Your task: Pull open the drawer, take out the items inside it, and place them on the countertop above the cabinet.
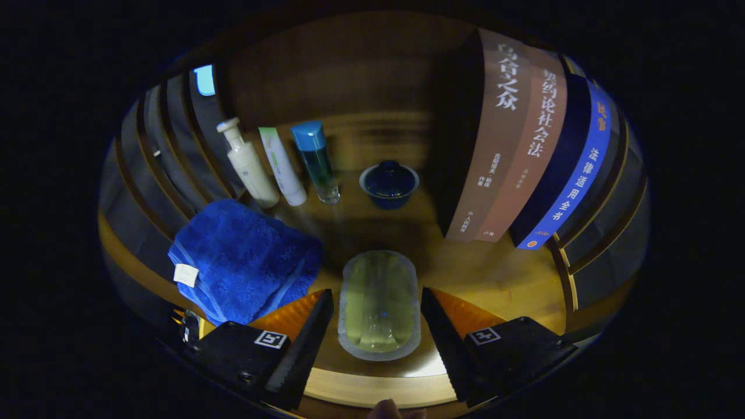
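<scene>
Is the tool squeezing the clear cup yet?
Apart. The gripper view shows the tool open, bare wood between each finger and the cup.

Bare countertop [500,273] between towel [244,259] and books [524,145]

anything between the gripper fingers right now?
Yes. In the gripper view, a clear plastic container lies on the wooden countertop between the open gripper's fingers, with a gap on each side.

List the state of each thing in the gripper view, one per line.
claw: open, fingers either side of the clear container, not pressing on it
clear container: lying on the wooden top, between the fingers
blue towel: folded, lying flat
pump bottle: standing, leaning
tube: standing on its cap
blue-capped bottle: upright, capped
lidded cup: lid on
books: upright, closed
</scene>
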Available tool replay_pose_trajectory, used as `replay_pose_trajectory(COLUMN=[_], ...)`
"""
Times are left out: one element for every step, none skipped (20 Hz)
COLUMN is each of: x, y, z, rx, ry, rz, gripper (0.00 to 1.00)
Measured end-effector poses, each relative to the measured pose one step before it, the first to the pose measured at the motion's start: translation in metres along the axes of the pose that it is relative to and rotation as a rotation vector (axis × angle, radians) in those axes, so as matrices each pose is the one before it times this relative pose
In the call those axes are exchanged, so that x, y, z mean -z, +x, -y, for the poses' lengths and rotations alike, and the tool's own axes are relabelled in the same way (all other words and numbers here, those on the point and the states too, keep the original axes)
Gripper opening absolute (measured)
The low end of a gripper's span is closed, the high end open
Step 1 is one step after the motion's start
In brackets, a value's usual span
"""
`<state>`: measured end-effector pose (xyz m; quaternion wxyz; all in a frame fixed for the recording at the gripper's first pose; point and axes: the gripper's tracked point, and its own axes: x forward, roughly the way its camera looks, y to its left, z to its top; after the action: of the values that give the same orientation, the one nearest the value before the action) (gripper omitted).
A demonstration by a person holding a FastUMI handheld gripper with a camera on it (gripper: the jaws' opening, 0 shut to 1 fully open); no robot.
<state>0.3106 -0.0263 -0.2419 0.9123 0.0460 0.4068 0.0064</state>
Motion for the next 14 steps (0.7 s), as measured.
replay_pose_trajectory(x=[-0.00523,-0.00572,-0.00656,-0.00593,-0.00921,-0.00931,-0.00899,-0.00871,-0.00607,-0.00213,-0.00191,0.00019,-0.00193,-0.00198], y=[-0.00694,-0.00847,-0.00985,-0.01135,-0.01213,-0.01348,-0.01378,-0.0145,-0.01444,-0.01561,-0.01437,-0.01263,-0.01354,-0.01267], z=[-0.00312,-0.00505,-0.00505,-0.00451,-0.00474,-0.00041,-0.00004,-0.00339,-0.00947,-0.00808,-0.00759,-0.00595,-0.00552,-0.00374], rx=[-0.01432,-0.02087,-0.01661,-0.02017,-0.0168,-0.01033,-0.00005,-0.01037,-0.02479,-0.02205,-0.02336,-0.01251,-0.0056,0.00825], ry=[0.01113,0.00597,0.00758,0.00304,0.0027,0.00012,0.00052,0.00491,0.00863,0.00847,0.0052,0.00227,-0.00095,-0.00843], rz=[0.04605,0.05006,0.05076,0.0543,0.06235,0.06612,0.06817,0.05666,0.04806,0.02169,0.02076,0.01484,0.02686,0.02316], gripper=[0.97,0.97,0.97,0.97,0.97,0.98,0.98,0.99,0.99,1.0,0.99,0.99,0.99,0.99])
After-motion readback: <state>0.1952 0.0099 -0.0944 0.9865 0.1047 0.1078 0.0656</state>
